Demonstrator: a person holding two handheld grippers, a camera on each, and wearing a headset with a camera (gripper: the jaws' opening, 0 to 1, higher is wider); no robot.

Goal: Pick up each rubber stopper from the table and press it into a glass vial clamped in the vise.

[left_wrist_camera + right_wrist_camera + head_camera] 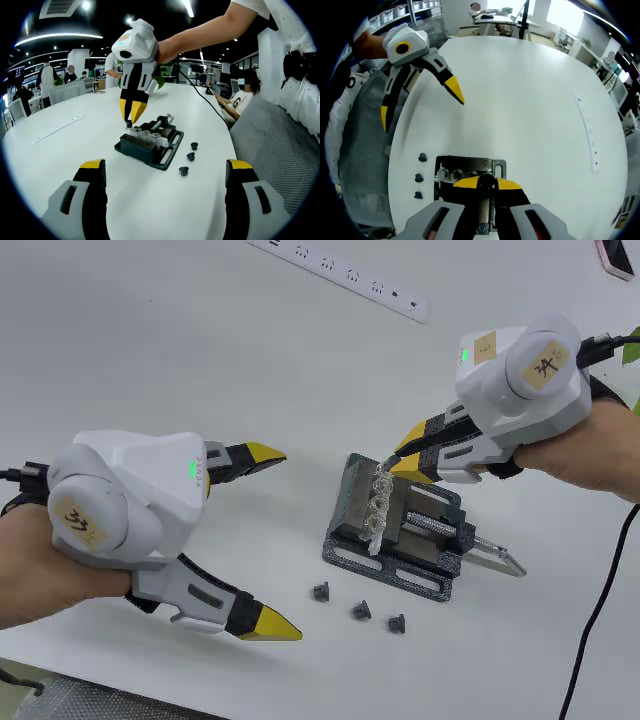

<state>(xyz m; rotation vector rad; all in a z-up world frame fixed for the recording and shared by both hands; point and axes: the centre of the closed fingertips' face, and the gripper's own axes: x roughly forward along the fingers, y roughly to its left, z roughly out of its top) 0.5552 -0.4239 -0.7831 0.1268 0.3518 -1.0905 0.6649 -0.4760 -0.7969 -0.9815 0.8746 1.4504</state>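
A dark vise (352, 552) stands on the white table and clamps a row of clear glass vials (378, 505). My right gripper (387, 464) hovers at the far end of that row, shut on a small dark rubber stopper (486, 180) held between its yellow tips just above the vials (449, 174). From the left gripper view the right gripper (130, 120) points straight down onto the vise (145, 150). Three loose stoppers (361, 611) lie in front of the vise. My left gripper (268, 538) is open, left of the vise, holding nothing.
A white power strip (345, 273) lies at the far side of the table. A black cable (598, 612) trails down the right side. The table's near edge (90, 670) runs under my left hand. People sit at desks in the background.
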